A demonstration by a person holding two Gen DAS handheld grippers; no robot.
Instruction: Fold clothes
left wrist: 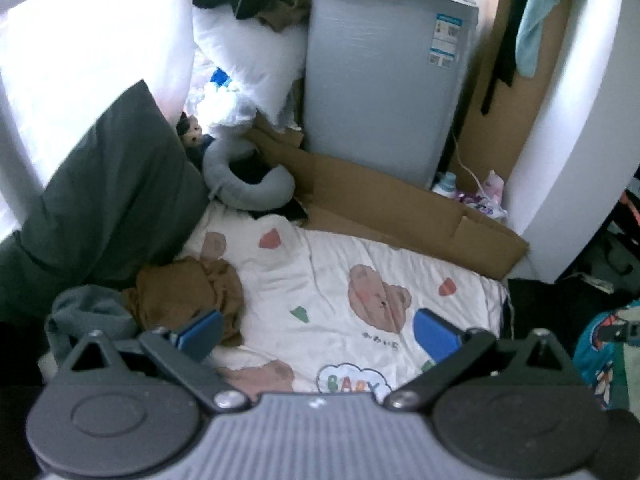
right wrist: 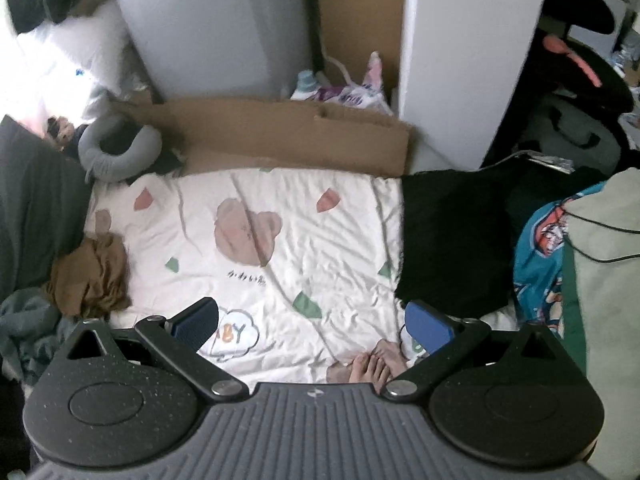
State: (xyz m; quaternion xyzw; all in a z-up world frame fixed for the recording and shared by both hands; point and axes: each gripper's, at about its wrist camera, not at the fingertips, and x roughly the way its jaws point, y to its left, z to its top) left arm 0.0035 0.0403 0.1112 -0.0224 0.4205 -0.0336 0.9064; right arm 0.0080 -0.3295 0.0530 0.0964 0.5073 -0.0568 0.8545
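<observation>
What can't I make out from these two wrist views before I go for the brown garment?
- Brown garment: crumpled in both views, so its type and edges are unreadable; the left gripper's finger covers part of it in the left wrist view.
- Black cloth: too dark in the right wrist view to show folds.
- Grey-green garment: cut by the right wrist view's left edge and the right gripper's body.

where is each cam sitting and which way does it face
Left wrist: rides the open left gripper, looking down and forward over the bear-print quilt; only its fingers show.
Right wrist: rides the open right gripper, facing likewise from further right; the person's toes show.
Shared: quilt, brown garment, neck pillow, cardboard.
</observation>
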